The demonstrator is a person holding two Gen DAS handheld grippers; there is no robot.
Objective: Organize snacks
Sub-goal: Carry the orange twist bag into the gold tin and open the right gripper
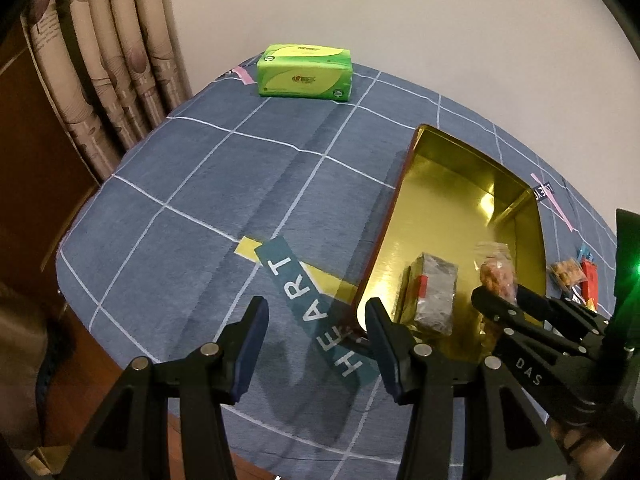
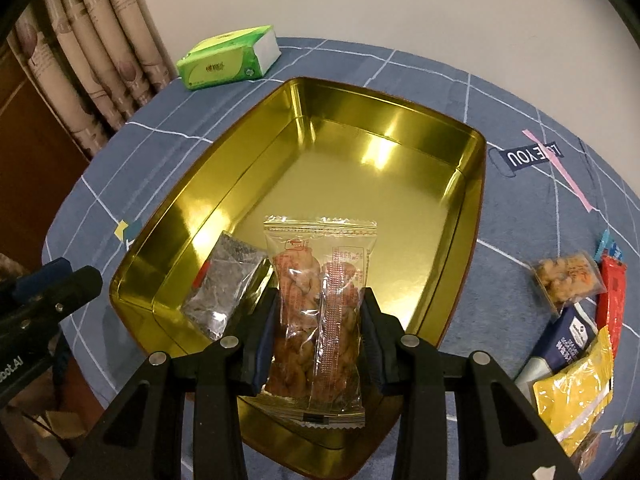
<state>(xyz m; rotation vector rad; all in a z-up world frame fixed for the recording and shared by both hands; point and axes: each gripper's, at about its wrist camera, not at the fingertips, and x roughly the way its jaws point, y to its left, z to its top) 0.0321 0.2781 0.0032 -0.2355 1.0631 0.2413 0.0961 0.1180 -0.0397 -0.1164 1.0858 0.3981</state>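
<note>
**A:** What sits closest to the camera?

**B:** The right gripper (image 2: 318, 344), its two pads clamped on a clear packet of fried twists (image 2: 316, 320). The packet's long axis runs straight out along the fingers, over the near end of the gold tin (image 2: 472, 184).

**A:** Anything already in the tin?

**B:** One silver packet (image 2: 224, 284), in the tin's near left corner, just left of the held packet. The rest of the tin floor is bare.

**A:** And the other hand?

**B:** The left gripper (image 1: 316, 336) hangs wide apart and holds nothing, just outside the tin's left wall. More snacks (image 2: 568, 280) lie on the cloth right of the tin, so the right hand is nearer them.
</note>
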